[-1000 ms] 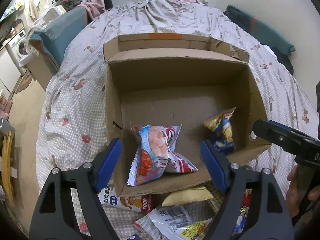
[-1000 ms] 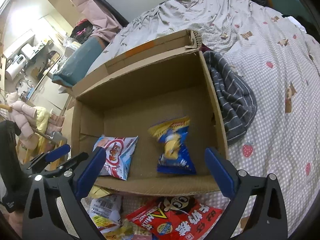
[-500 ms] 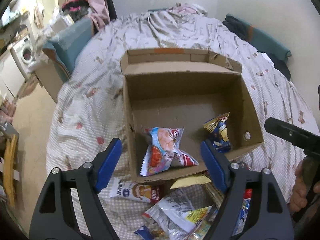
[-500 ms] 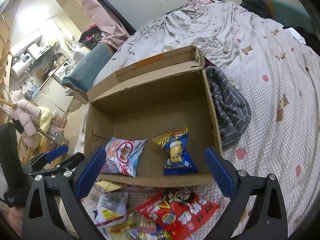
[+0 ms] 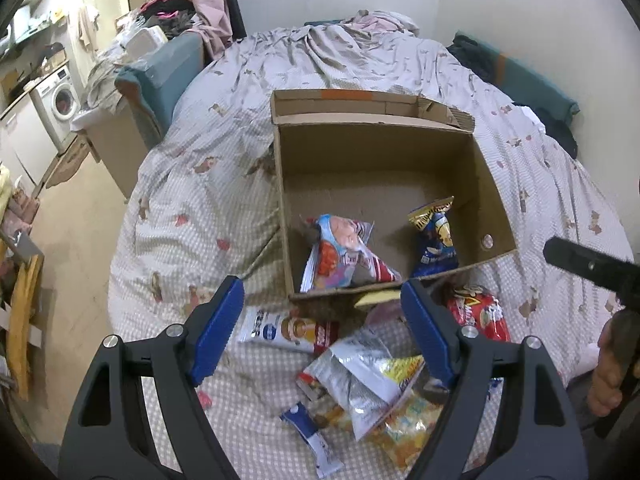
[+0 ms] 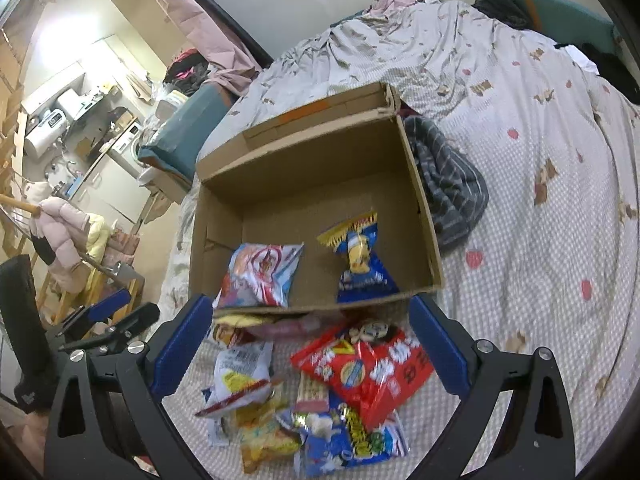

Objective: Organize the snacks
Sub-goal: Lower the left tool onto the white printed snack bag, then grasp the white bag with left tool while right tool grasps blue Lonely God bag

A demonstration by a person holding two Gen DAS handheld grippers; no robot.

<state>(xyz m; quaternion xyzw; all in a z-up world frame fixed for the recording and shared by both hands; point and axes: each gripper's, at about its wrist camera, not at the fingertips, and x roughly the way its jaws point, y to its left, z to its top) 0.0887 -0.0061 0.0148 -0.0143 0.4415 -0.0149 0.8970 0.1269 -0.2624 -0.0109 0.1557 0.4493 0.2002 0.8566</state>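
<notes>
Through the left wrist I see my left tongs (image 5: 322, 330) spread wide and empty above the loose snack pile (image 5: 372, 384) on the bed (image 5: 192, 208), probably poised to choose the next packet. Beyond sits the cardboard box (image 5: 384, 160), holding a pink-and-white bag (image 5: 344, 256) and a blue-and-yellow bag (image 5: 436, 240).

Through the right wrist, my right tongs (image 6: 312, 344) also gape with nothing between them, over a red packet (image 6: 364, 368) just outside the box's near wall.
</notes>
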